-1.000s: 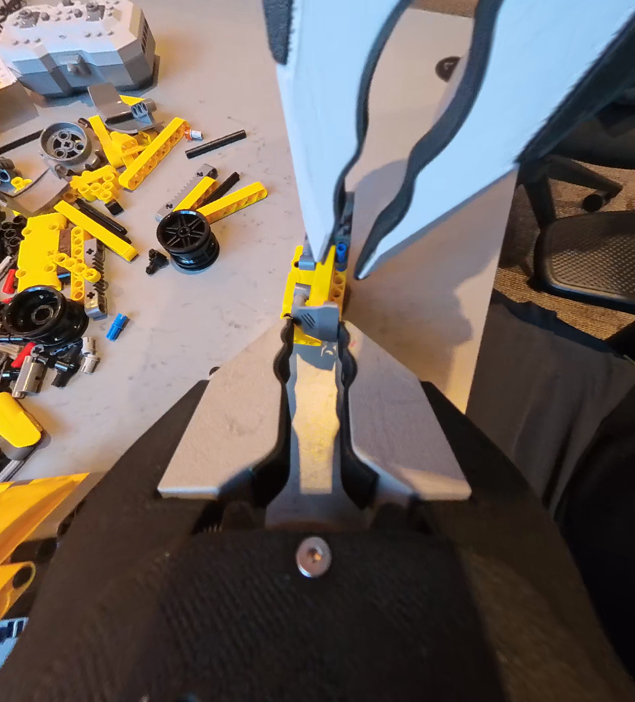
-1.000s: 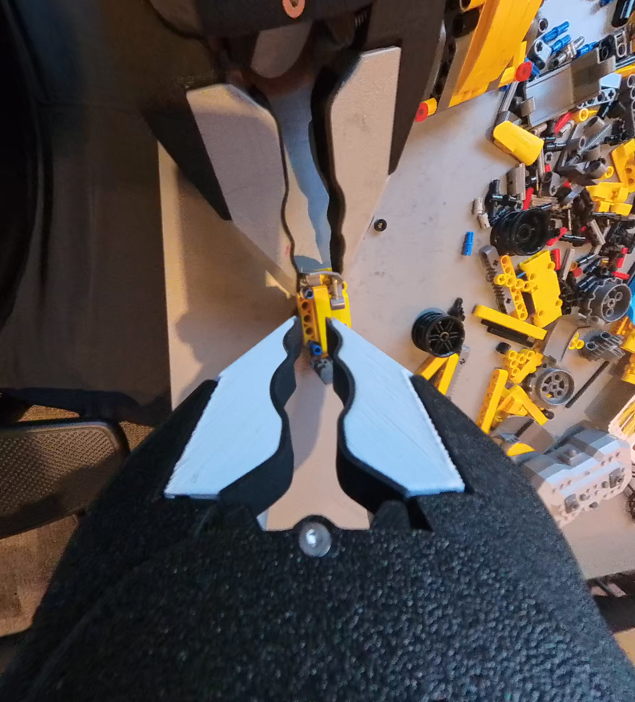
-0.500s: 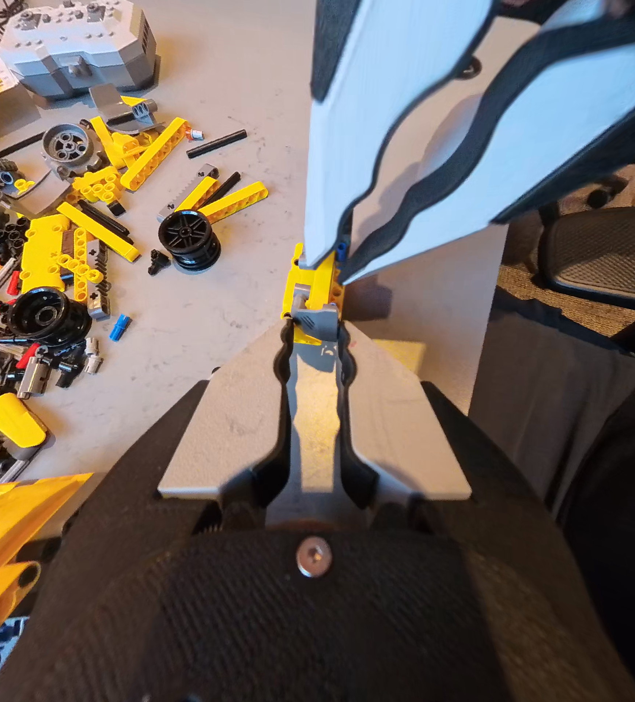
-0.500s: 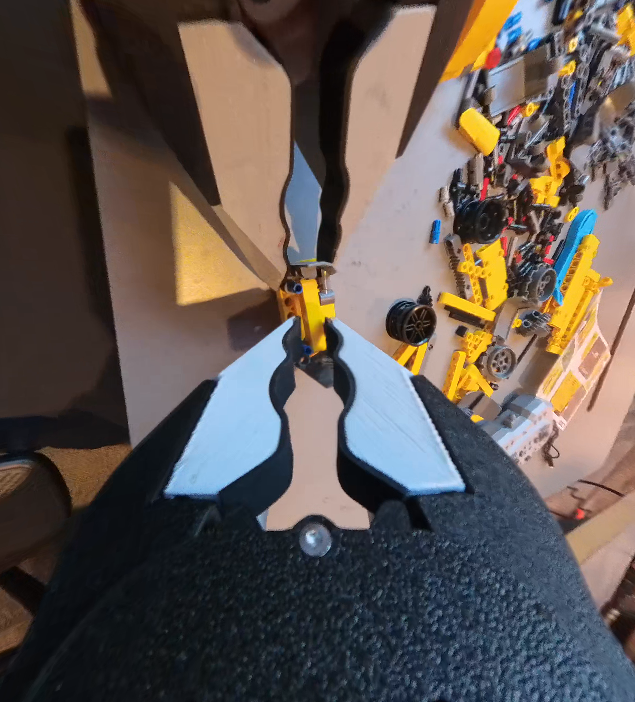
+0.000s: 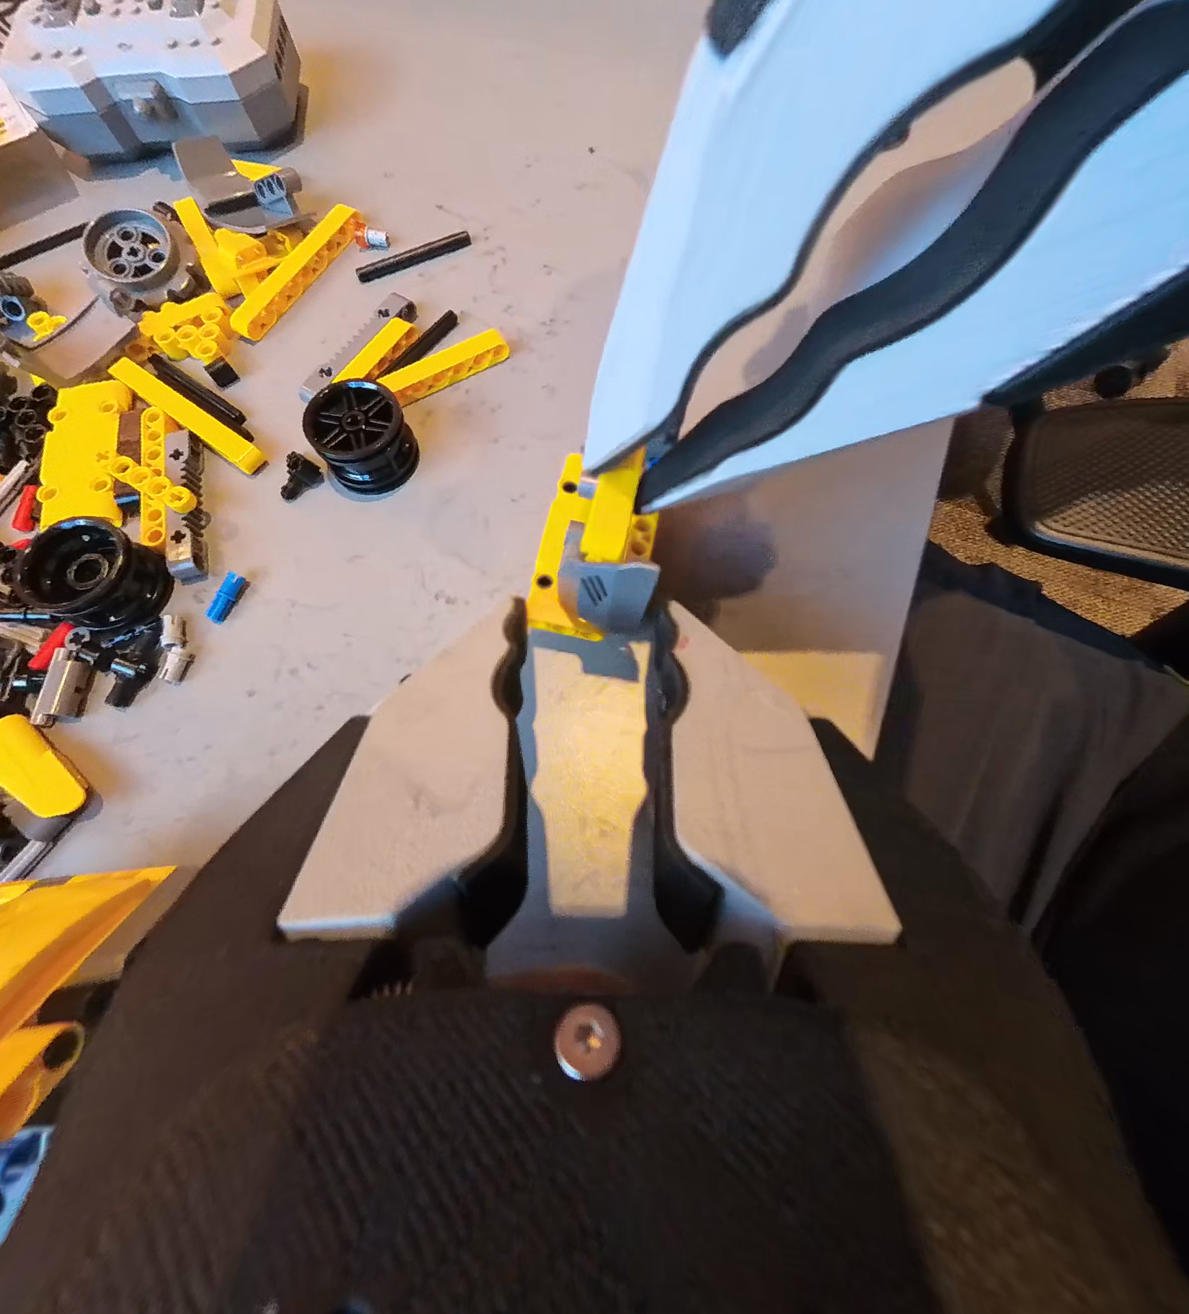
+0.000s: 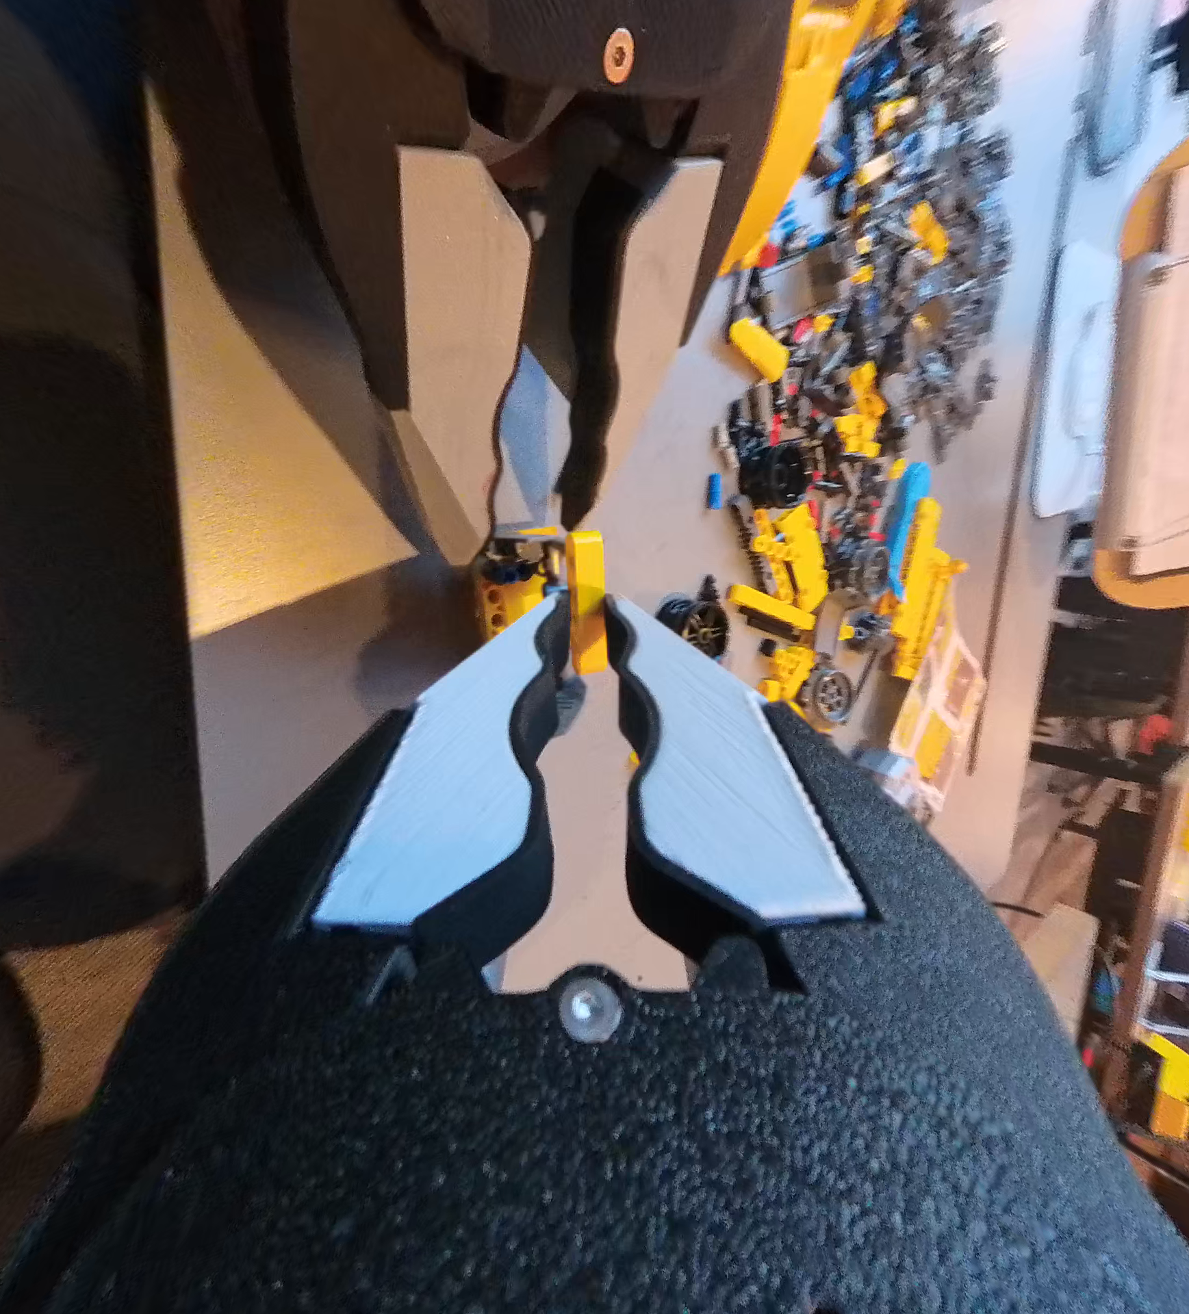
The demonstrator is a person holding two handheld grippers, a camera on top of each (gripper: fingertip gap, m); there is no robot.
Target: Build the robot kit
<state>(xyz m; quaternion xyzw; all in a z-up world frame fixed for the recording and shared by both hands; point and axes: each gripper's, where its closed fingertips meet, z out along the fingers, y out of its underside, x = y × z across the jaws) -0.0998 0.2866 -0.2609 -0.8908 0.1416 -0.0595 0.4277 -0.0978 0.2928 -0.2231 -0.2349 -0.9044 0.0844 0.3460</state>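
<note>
Tabletop (image 5: 477,142): yellow assembly (image 5: 602,530) between both grippers.

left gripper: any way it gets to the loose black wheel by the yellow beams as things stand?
Probably not yet. The left gripper is shut on the yellow and grey assembly, which the right gripper also pinches. The black wheel lies unobstructed on the table.
</note>
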